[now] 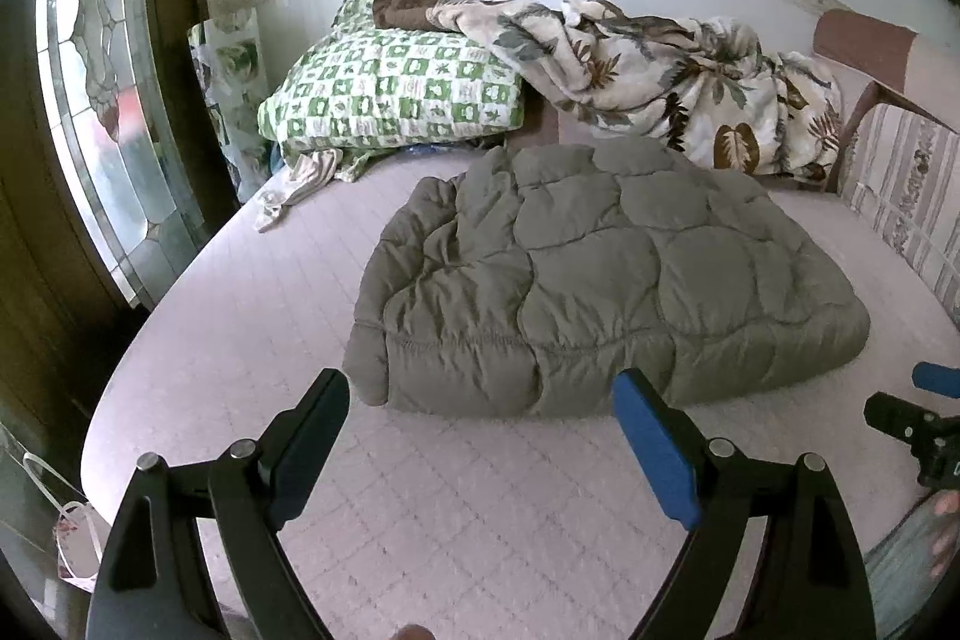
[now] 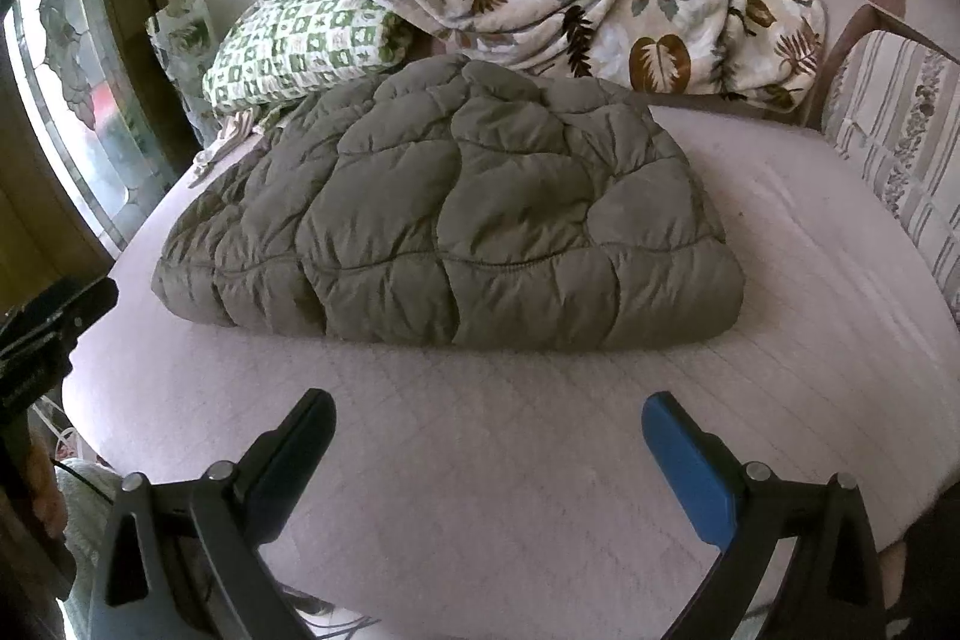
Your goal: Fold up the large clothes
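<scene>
The grey quilted jacket [image 1: 600, 274] is seen folded into a bundle on the bed [image 1: 252, 328]; both the left hand-held gripper [image 1: 480, 436] and right hand-held gripper [image 2: 489, 454] are held wide and empty, near its front edge; folding is judged nearly done; a final tidy or tuck may be called for.

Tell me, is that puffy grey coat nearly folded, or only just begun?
It looks nearly done: the grey quilted jacket lies as a compact folded bundle on the pink mattress. Nothing is in hand; the left tool and right tool hang open in front of it, empty. At most a tidy-up remains.
</scene>
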The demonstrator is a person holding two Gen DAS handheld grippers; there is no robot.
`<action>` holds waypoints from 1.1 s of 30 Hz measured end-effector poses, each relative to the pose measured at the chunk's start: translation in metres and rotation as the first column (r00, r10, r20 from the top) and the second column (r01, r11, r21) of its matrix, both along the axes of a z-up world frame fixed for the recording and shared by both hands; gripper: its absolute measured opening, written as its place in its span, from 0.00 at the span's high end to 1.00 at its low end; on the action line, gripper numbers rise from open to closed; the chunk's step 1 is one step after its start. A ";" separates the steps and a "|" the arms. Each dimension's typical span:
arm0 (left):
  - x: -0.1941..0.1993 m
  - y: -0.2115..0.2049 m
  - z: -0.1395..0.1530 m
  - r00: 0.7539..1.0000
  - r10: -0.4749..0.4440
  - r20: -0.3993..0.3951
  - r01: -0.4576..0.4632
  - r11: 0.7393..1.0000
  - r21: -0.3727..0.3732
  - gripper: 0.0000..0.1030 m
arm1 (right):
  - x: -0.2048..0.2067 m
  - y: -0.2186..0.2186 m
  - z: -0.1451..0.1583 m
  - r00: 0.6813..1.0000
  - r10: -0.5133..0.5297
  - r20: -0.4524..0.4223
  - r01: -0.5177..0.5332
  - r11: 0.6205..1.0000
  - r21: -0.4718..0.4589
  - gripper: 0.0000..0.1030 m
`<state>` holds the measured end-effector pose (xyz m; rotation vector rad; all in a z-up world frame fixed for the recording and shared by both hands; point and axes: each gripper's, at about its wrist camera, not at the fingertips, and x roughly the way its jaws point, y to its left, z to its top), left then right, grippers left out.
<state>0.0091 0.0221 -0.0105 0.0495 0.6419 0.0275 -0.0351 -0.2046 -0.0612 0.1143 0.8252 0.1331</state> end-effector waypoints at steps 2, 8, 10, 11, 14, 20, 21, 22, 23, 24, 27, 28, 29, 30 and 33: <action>-0.004 0.000 0.002 1.000 -0.002 0.002 0.002 1.000 -0.004 0.13 | -0.004 0.002 0.002 1.000 0.003 0.006 -0.003 1.000 -0.004 0.00; -0.011 -0.001 0.002 1.000 -0.005 -0.003 0.005 1.000 -0.021 0.13 | -0.013 0.001 0.008 1.000 0.004 0.025 -0.004 1.000 -0.005 0.00; -0.013 -0.002 0.002 1.000 -0.011 -0.004 0.011 1.000 -0.023 0.12 | -0.015 0.000 0.010 1.000 0.004 0.029 -0.004 1.000 -0.006 0.00; -0.014 -0.003 0.001 1.000 -0.015 -0.007 0.014 1.000 -0.023 0.12 | -0.016 0.000 0.010 1.000 0.002 0.031 -0.002 1.000 -0.008 0.00; -0.015 -0.006 -0.003 1.000 -0.027 -0.015 0.027 0.999 -0.018 0.11 | -0.016 0.000 0.011 1.000 0.002 0.026 -0.002 1.000 -0.006 0.00; -0.014 -0.005 -0.014 0.998 -0.041 -0.051 0.039 0.998 -0.054 0.11 | -0.020 0.004 0.016 1.000 0.009 0.021 -0.009 1.000 -0.024 0.00; -0.014 -0.005 -0.017 0.997 -0.043 -0.058 0.039 0.997 -0.062 0.11 | -0.021 0.005 0.015 1.000 0.009 0.020 -0.009 1.000 -0.027 0.00; -0.014 -0.005 -0.019 0.997 -0.043 -0.064 0.038 0.997 -0.064 0.11 | -0.022 0.005 0.016 1.000 0.007 0.019 -0.006 1.000 -0.031 0.00; -0.013 -0.005 -0.021 0.997 -0.041 -0.068 0.037 0.997 -0.065 0.11 | -0.022 0.004 0.016 1.000 0.004 0.018 -0.004 0.999 -0.032 0.00; -0.013 -0.005 -0.023 0.996 -0.042 -0.074 0.037 0.997 -0.068 0.11 | -0.023 0.005 0.016 1.000 0.002 0.017 -0.002 0.999 -0.032 0.00; -0.011 -0.003 -0.029 0.994 -0.048 -0.093 0.040 0.996 -0.085 0.11 | -0.022 0.006 0.015 1.000 0.004 0.012 -0.004 0.999 -0.036 0.00; -0.011 -0.002 -0.030 0.994 -0.050 -0.095 0.041 0.995 -0.091 0.11 | -0.021 0.008 0.015 1.000 0.007 0.010 -0.007 0.999 -0.036 0.00; -0.011 0.000 -0.031 0.994 -0.051 -0.095 0.042 0.994 -0.102 0.11 | -0.020 0.009 0.015 1.000 0.010 0.008 -0.010 0.999 -0.035 0.00; -0.011 0.001 -0.031 0.994 -0.055 -0.091 0.045 0.993 -0.108 0.11 | -0.019 0.010 0.014 1.000 0.016 0.009 -0.016 0.999 -0.032 0.00; -0.007 0.006 -0.035 0.994 -0.054 -0.095 0.045 0.995 -0.088 0.11 | -0.011 0.015 0.005 1.000 0.012 -0.004 -0.012 1.000 -0.016 0.00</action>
